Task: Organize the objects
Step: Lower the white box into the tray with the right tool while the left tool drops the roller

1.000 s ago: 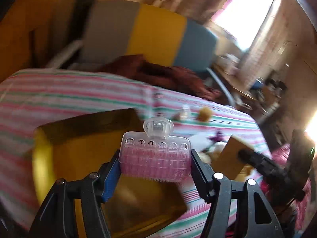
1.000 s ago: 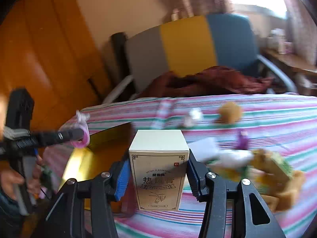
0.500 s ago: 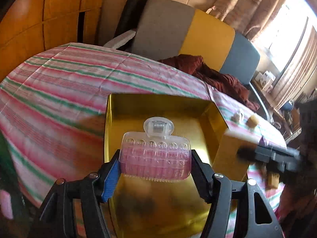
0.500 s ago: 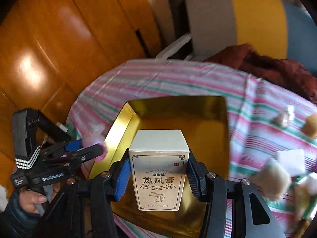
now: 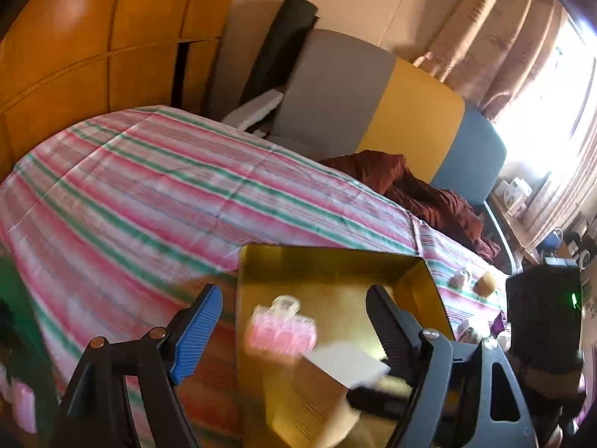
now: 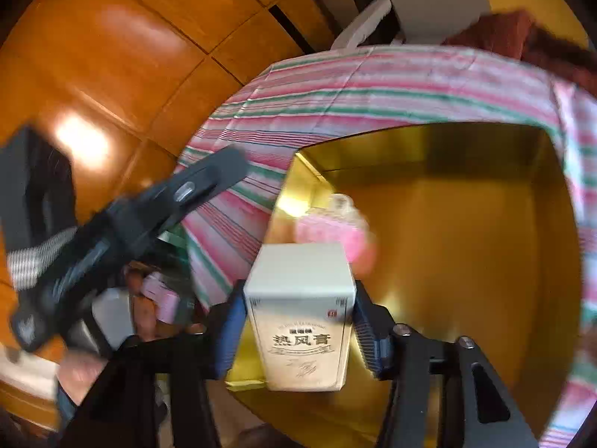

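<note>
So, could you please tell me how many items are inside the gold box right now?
1: the pink brush, blurred, inside the gold box. The cream carton remains clamped in the right gripper above it.

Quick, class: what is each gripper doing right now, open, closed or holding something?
Left gripper: open, the pink clip lies free in the gold box.
Right gripper: closed on the white carton.

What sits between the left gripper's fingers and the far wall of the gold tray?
In the left wrist view, the open left gripper frames the blurred pink brush inside the gold tray; beyond it, only bare tray floor.
</note>
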Tool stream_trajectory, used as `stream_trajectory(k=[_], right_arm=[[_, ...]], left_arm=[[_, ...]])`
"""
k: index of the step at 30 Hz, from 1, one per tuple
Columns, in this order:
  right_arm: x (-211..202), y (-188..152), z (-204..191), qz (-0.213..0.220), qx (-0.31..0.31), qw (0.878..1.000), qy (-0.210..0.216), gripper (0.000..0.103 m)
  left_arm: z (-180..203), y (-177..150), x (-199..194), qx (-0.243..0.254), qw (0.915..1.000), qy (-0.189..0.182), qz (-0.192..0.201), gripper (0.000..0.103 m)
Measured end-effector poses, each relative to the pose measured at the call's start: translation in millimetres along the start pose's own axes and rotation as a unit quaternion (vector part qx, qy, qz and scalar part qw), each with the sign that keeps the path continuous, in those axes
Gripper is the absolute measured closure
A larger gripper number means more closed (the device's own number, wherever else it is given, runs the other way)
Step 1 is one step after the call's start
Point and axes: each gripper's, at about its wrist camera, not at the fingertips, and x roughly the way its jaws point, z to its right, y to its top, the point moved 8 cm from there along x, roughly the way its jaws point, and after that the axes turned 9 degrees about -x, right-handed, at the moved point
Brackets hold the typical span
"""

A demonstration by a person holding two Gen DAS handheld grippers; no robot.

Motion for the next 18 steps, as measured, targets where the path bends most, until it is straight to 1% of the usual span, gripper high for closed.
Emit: stream_trajectory(k=[2,4,5,8,11,13,18], right_arm=[[-0.4,-0.1,-4.0,0.005,-0.014,1.0,-0.013,0.028],[-4.7,-6.3,-4.9,0.005,-0.019,1.0,-0.021,0.028],[-7.8,-9.5,-4.7,0.006,-0.022,0.999,-0.027,0.028],[-15.6,-19.7,-2.1,0.009,-0.042,0.998,-0.055,0.025],[-24.4,-29.8,4.7,0.015,-0.066,0.993,-0.093,0.022],[-29.6,-34.8,6.5,0.024,-0.089,0.988,-0.125,0.02],[-44.3,-46.1,9.1,0.044,-0.118,0.979,-0.163,0.017]], left_arm=[[-6.7,-7.4,-12.1,0.007,0.9999,0.009,0.008,0.022],[-13.3,-16.8,-22.8,0.016,0.9993,0.03,0.018,0.022],[-14.9,-21.1,-26.8,0.018,0.999,0.034,0.022,0.022],[-19.3,-35.3,-37.5,0.016,0.9981,0.051,0.031,0.022],[-20.0,-48.2,-47.0,0.011,0.9972,0.061,0.041,0.022],[-17.6,-55.8,-53.6,0.017,0.9956,0.076,0.052,0.022],[-4.1,-72.7,-66.5,0.035,0.9932,0.089,0.067,0.022]])
